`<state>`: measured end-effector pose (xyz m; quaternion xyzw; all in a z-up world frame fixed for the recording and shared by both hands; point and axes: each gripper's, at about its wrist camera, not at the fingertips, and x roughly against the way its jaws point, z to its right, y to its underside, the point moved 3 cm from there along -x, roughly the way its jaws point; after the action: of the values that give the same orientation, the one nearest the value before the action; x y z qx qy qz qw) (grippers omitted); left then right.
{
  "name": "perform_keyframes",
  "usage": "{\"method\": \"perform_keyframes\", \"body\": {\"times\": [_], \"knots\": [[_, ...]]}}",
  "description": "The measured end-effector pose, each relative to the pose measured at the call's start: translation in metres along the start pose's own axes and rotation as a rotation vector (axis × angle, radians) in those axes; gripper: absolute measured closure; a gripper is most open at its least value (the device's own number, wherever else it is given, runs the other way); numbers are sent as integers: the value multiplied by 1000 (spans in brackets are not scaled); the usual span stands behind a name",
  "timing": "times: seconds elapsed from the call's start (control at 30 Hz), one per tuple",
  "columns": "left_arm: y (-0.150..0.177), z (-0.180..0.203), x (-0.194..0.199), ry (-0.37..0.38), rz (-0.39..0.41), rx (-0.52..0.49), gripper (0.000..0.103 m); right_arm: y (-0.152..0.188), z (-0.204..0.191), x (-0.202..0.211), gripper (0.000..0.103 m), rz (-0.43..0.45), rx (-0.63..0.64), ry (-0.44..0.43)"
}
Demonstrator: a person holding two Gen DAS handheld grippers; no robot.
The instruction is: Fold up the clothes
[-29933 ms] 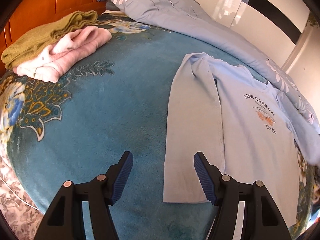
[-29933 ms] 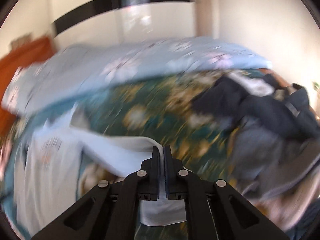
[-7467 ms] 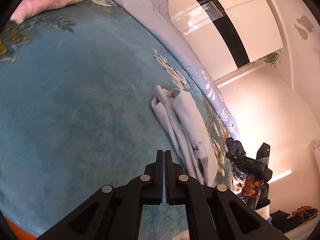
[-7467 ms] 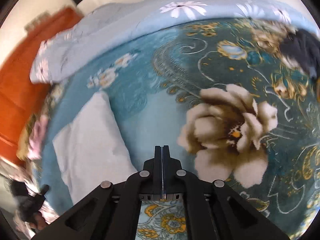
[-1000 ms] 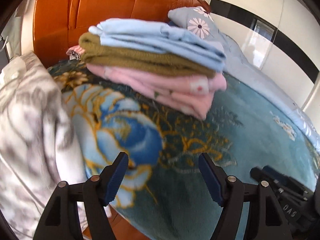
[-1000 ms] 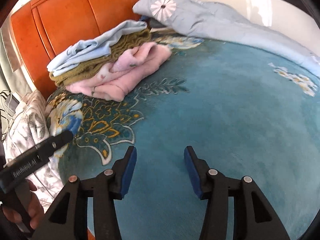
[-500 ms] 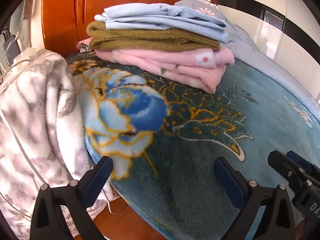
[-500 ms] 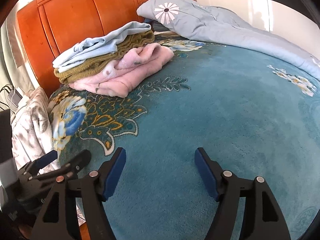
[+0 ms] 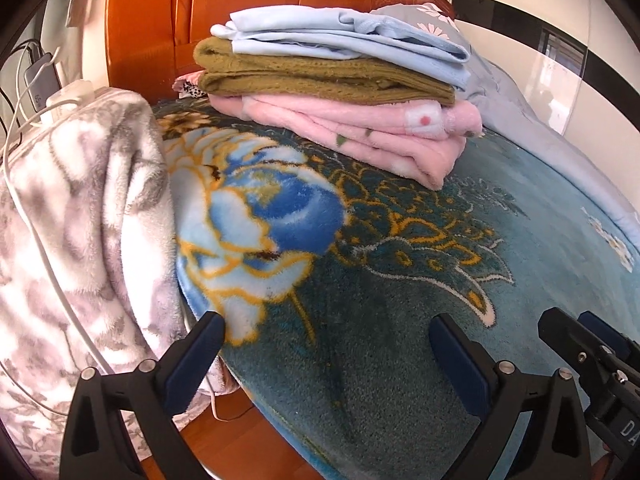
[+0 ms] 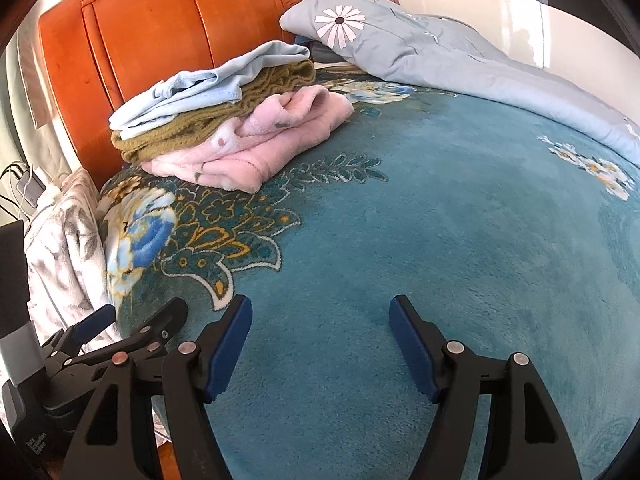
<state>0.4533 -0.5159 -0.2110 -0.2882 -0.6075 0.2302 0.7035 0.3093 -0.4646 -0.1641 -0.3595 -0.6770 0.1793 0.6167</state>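
Observation:
A stack of folded clothes stands by the headboard: a light blue shirt (image 9: 344, 42) on top, an olive knit (image 9: 320, 76) under it, a pink fleece (image 9: 360, 136) at the bottom. The stack also shows in the right wrist view, with the blue shirt (image 10: 208, 84) on top. My left gripper (image 9: 326, 344) is open and empty over the bed's near corner, well short of the stack. My right gripper (image 10: 320, 332) is open and empty over the teal blanket (image 10: 440, 220). Each gripper shows at the other view's lower edge.
An orange wooden headboard (image 10: 180, 28) stands behind the stack. A grey flowered duvet (image 10: 440, 60) lies along the far side. A grey-white fleece throw (image 9: 80, 208) with a white cable hangs at the left bed edge. Orange wood floor (image 9: 248, 440) shows below.
Both grippers have opened wider and drawn back a little from the stack. The light blue shirt, earlier spread on the bed, now lies folded on top of the stack.

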Motion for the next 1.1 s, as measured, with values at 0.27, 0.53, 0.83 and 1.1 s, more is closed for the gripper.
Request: {"method": "perform_keyframes", "body": {"times": [0.27,0.53,0.83,1.1], "knots": [[4,-2,0,-8,6,33,0,1,-2,-1,30,-7,7,-2],[3,-4,-2,0,2,44,0,0,0,-1,7,5,-6,16],[4,-5,-3,4,10,53,0,1,1,-2,6,-6,-2,29],[4,-5,-3,2,14,59,0,2,3,-3,6,-8,0,67]]}}
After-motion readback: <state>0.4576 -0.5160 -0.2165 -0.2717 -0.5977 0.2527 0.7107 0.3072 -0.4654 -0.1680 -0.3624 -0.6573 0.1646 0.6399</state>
